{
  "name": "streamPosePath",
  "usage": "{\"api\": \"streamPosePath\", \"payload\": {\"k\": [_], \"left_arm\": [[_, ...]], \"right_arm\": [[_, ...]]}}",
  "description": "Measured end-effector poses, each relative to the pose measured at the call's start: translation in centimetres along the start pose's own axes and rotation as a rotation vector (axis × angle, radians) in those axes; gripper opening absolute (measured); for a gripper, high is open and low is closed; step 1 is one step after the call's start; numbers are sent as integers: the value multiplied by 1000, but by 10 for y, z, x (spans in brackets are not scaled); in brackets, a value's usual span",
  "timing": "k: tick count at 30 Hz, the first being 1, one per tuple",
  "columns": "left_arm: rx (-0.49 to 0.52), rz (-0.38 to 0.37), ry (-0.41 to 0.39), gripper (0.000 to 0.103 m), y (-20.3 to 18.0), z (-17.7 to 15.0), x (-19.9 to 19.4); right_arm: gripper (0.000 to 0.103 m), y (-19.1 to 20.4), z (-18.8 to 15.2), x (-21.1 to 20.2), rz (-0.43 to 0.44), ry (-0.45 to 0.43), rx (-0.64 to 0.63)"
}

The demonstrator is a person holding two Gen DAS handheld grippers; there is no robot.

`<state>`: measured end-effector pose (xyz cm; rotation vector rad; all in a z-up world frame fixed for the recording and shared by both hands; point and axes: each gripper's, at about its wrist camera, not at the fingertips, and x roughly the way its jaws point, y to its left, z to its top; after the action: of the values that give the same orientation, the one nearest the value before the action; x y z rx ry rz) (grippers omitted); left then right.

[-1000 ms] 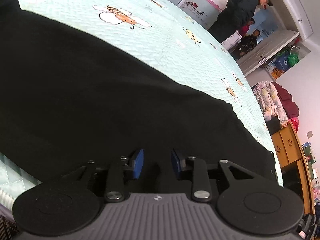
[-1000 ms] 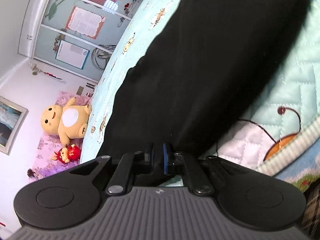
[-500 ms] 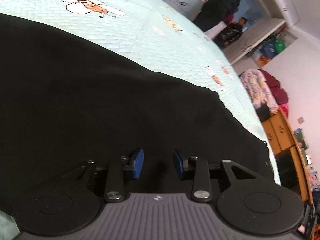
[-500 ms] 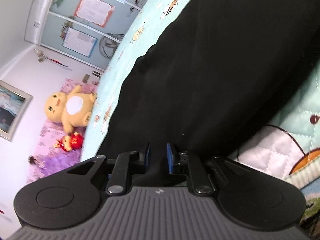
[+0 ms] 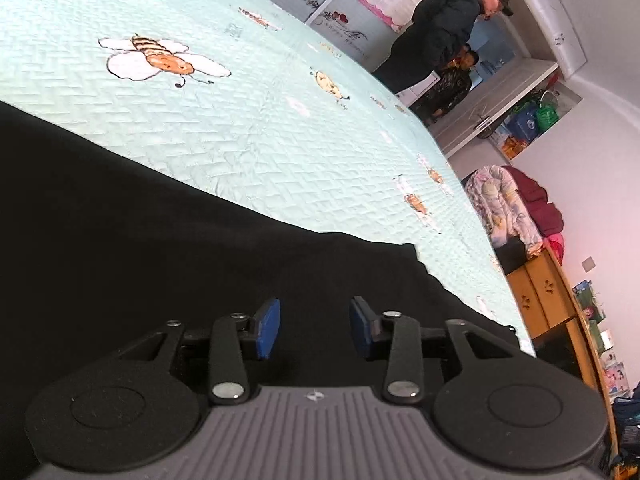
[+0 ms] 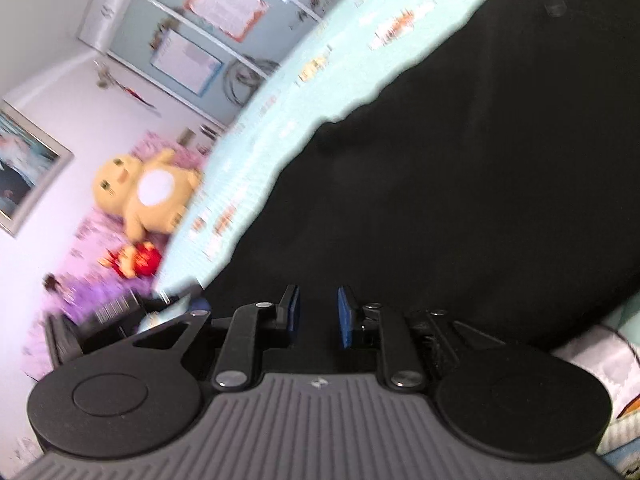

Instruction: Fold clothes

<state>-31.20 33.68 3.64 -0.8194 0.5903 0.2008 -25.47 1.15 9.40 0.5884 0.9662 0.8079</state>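
A black garment (image 5: 140, 232) lies spread flat on a light-green quilted bedspread (image 5: 248, 120) with bee prints. My left gripper (image 5: 314, 326) is open and empty, low over the garment near its edge. In the right wrist view the same black garment (image 6: 460, 168) fills the middle and right. My right gripper (image 6: 318, 316) is open with a clear gap between its blue pads (image 6: 343, 316), just above the cloth; nothing is held. That view is blurred by motion.
Two people (image 5: 436, 36) stand past the bed's far edge by a counter. A wooden dresser (image 5: 548, 300) with piled bedding stands at the bed's right. A yellow plush toy (image 6: 144, 192) sits on purple bedding beyond the bed in the right wrist view.
My right gripper was shut on the garment's edge and has opened, letting it go, and it moves over the cloth. My left gripper stays open and has shifted toward the garment's edge.
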Motion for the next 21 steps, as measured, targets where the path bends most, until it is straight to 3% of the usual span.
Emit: {"api": "streamPosePath", "payload": {"k": [3, 4, 8, 10, 17, 20, 21], "left_arm": [[-98, 43, 20, 37, 23, 0, 10], [-115, 25, 10, 38, 27, -1, 8], [-108, 34, 9, 37, 20, -3, -3], [-76, 22, 9, 38, 6, -2, -4], [97, -129, 16, 40, -48, -4, 31], [35, -60, 49, 41, -37, -10, 62], [4, -37, 56, 34, -31, -13, 71]], "right_arm": [[17, 1, 1, 0, -4, 10, -10], [17, 2, 2, -1, -2, 11, -14], [22, 5, 8, -8, 82, -24, 6], [22, 5, 11, -8, 125, -41, 25], [21, -18, 0, -2, 206, -27, 73], [21, -22, -2, -4, 240, -28, 69], [21, -23, -2, -5, 245, -26, 69]]}}
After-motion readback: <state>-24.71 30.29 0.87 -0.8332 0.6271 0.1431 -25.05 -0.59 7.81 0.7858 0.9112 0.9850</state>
